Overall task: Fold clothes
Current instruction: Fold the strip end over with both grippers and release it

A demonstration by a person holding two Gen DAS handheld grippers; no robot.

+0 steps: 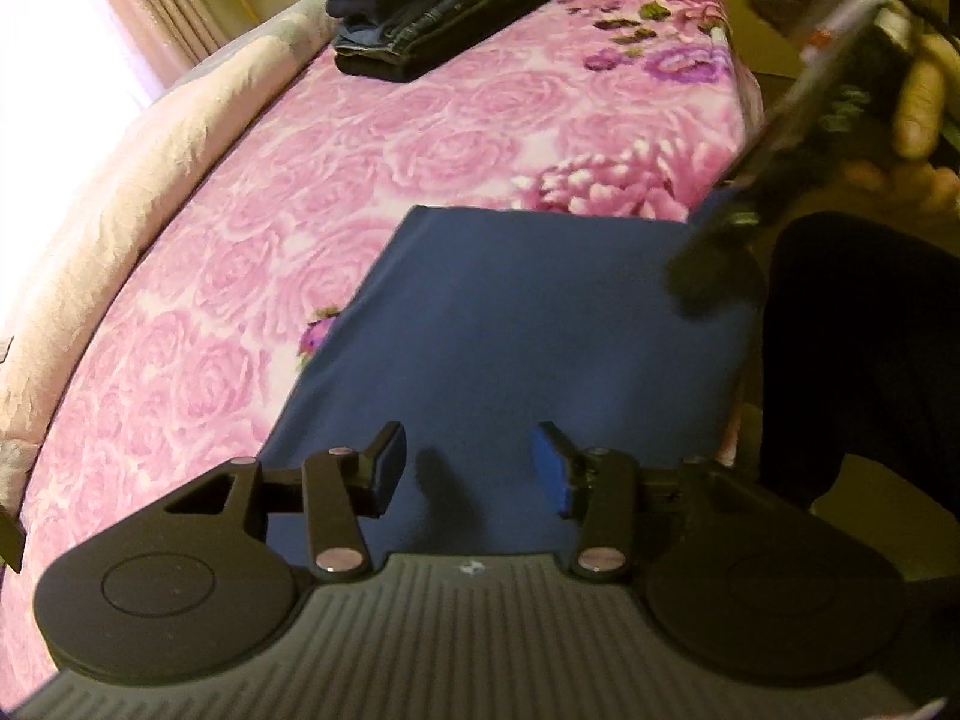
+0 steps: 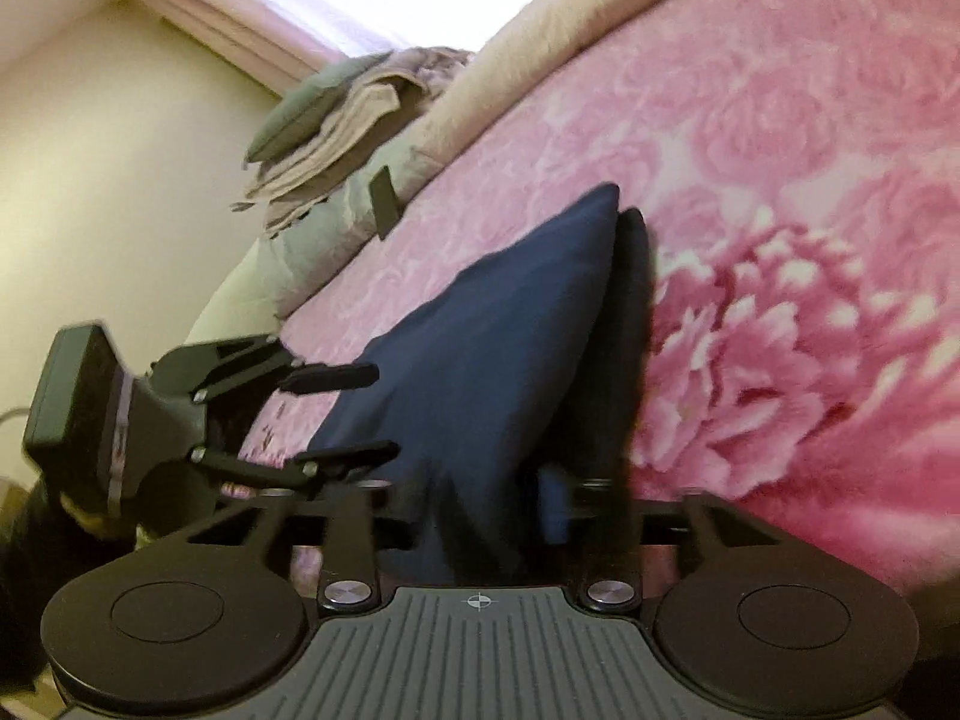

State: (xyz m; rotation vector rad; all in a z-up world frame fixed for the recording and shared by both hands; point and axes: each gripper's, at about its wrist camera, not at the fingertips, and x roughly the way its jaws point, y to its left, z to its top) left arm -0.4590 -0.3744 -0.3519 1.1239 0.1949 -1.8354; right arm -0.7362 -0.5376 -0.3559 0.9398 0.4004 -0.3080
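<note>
Nearest in the left wrist view, the left gripper (image 1: 468,468) hangs over the near part of the smooth navy-blue folded cloth (image 1: 510,324), its blue-padded fingers (image 1: 549,471) standing partly apart with nothing between them; only bare fabric shows in the gap, so it has hold of nothing. The cloth lies flat on the near right part of the pink rose-patterned plush bedspread (image 1: 300,180), close to the bed's near edge. The right gripper (image 2: 474,516) sits at the cloth's right edge, and its own view is blurred: the jaws look roughly half open with navy fabric running up between them, but I cannot tell whether the pads press on it. The main risk, as I judge it, lies there: if the right jaws are only loosely around the layers, a pull or lift would take the top layer alone and drag the fold askew. With the left gripper holding nothing, the cloth has no anchor, and since plush looks slippery under smooth fabric, the whole piece may slide toward the bed edge and spill off. Farther away, well apart from the cloth, the tall stack of dark folded jeans and trousers (image 1: 444,6) stands at the far side; a careless carry across could nudge it over.
</note>
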